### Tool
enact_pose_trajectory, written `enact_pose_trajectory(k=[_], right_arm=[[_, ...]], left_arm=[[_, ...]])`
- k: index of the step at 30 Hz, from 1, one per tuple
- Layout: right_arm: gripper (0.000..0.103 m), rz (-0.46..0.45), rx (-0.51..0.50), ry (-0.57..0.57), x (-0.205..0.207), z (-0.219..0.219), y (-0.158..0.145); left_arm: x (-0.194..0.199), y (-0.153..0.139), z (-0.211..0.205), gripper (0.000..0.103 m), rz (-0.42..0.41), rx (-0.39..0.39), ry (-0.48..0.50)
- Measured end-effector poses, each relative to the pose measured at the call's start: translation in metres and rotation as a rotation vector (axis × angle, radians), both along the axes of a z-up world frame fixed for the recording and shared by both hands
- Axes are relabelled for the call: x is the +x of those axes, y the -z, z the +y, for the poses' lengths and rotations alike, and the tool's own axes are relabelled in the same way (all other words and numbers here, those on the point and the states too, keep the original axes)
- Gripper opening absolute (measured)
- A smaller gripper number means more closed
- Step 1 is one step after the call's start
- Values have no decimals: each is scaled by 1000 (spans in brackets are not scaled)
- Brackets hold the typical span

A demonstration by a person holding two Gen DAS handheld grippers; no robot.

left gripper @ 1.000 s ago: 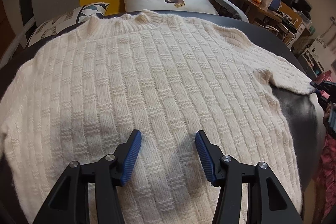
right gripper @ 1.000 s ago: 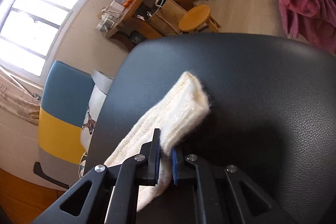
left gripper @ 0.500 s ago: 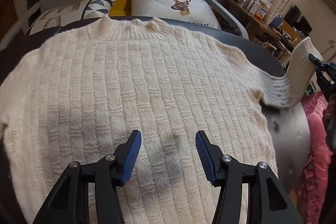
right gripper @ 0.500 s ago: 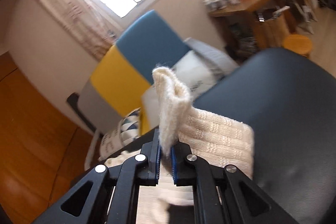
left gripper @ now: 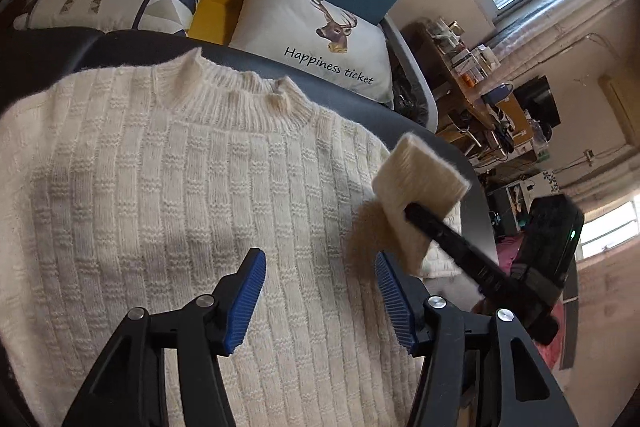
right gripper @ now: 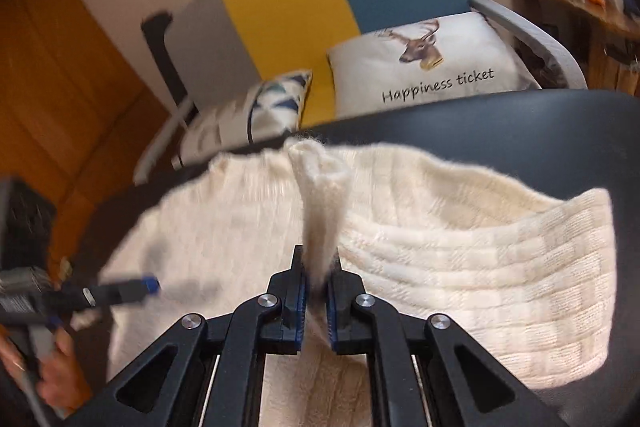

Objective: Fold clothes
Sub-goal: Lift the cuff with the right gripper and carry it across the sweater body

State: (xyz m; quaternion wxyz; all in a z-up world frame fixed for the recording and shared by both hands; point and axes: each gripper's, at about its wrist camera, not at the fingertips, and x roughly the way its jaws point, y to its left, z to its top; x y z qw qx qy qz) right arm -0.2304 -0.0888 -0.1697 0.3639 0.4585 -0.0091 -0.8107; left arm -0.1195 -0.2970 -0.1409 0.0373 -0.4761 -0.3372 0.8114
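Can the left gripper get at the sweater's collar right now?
Probably yes: the left gripper, jaws opening with nothing between them, hovers over the sweater, and bare knit leads to the collar.

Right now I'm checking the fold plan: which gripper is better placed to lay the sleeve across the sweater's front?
Right. The right gripper is shut on the sleeve cuff, already lifted over the cream sweater. The left gripper holds nothing; its jaws are opening above the body.

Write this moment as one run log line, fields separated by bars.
step: fold sleeve | right tongs: shut on cream knitted sweater's sleeve cuff, over sweater body | left tongs: opening, nothing between
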Motion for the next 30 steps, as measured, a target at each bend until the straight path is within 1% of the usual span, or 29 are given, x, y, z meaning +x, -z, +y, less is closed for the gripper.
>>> enact_pose_trajectory(k=[3,6,8,10,12,20,26,28,30], right_arm=[[7,44,83,-65,27,-7,13],[7,69,113,-101,40,-8,21],[7,83,122,-120,45,-9,24],[7,97,132,-128,48,-8,25],[7,128,151,-144,53,-10,25],[10,260,232,-181,76,-21,24],[10,323,266,-210,86,-26,27],[10,356,280,-233,93,-27,28],[14,391,288,-265,102,-27,28]], left_arm=[[-14,11,-4,65,-37,66,-8],[-26,21,-6,65,-67,120,-13],[-33,28,-5,65,-86,173,-18],[-39,34,-5,65,-103,222,-22],[-45,38,-3,65,-112,256,-26],[-66,50,18,65,-157,276,9],[-74,57,31,62,-193,289,49],[-74,58,32,62,-206,293,47],[-74,56,31,62,-204,287,53]])
